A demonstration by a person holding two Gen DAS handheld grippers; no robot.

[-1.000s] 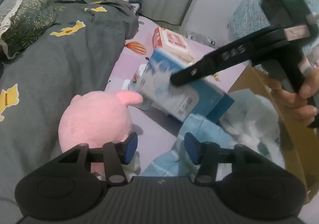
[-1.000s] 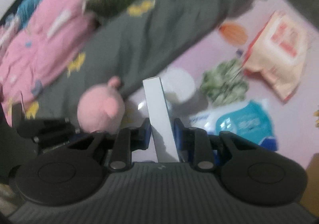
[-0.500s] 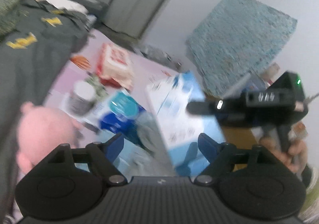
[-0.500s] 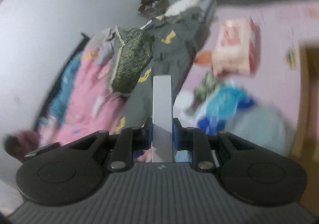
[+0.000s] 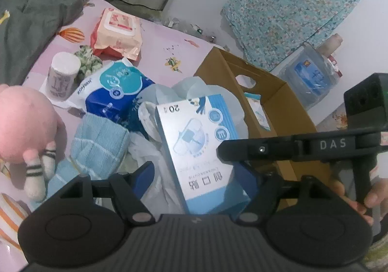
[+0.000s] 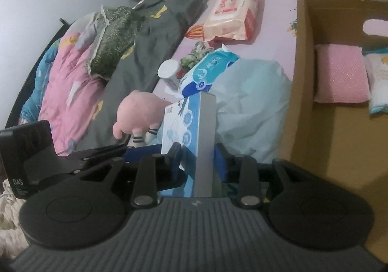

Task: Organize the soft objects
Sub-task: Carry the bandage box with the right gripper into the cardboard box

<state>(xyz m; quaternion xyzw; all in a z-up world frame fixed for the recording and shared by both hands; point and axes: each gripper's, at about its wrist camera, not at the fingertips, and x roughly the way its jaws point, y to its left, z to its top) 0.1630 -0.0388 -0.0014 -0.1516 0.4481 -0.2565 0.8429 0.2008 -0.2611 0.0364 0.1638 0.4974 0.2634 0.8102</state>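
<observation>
Item: box [image 5: 203, 146] | Place: between both my grippers, beside carton [image 5: 274, 92] | Right gripper [image 6: 197, 163]: jaws opening, box edge between | Left gripper [image 5: 198, 177]: closing across box width | Long axis: pointing away from me

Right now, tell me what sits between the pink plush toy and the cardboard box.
In the right wrist view, the blue-and-white carton and a pale plastic bag sit between the pink plush toy and the cardboard box.
</observation>
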